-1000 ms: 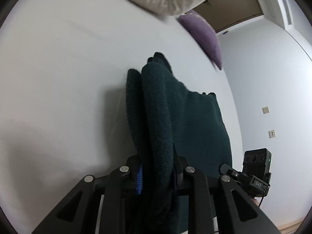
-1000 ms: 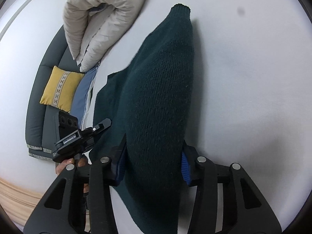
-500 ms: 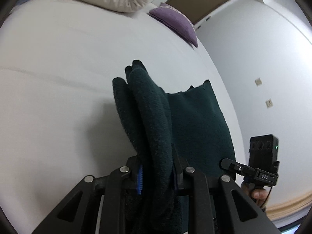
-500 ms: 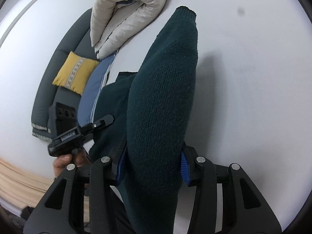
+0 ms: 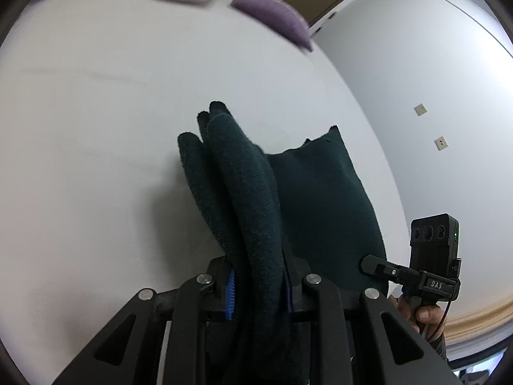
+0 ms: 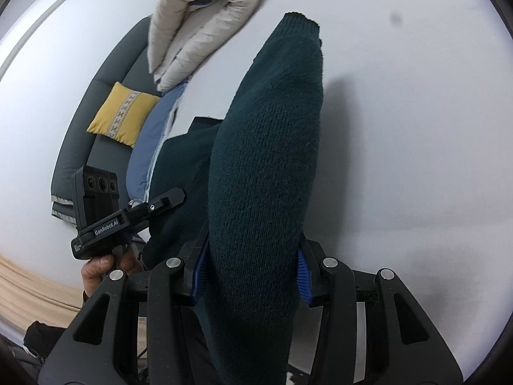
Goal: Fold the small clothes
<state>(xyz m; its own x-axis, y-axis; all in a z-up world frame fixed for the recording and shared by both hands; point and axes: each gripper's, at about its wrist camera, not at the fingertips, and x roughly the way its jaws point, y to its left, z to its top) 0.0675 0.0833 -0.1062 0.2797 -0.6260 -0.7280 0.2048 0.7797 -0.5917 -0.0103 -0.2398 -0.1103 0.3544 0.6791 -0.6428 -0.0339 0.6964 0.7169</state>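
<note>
Left tongs clamped on bunched folds of dark green sweater; right tongs clamped on its sleeve. Sweater held up over the white bed, near its side edge. Beige duvet, purple pillow at far end.

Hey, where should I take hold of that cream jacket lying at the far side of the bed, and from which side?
Probably the jacket's rounded folded edge, approached from the sofa side: the layers curl together there into one bulge that fingers can straddle, and its open flaps face that way.
</note>
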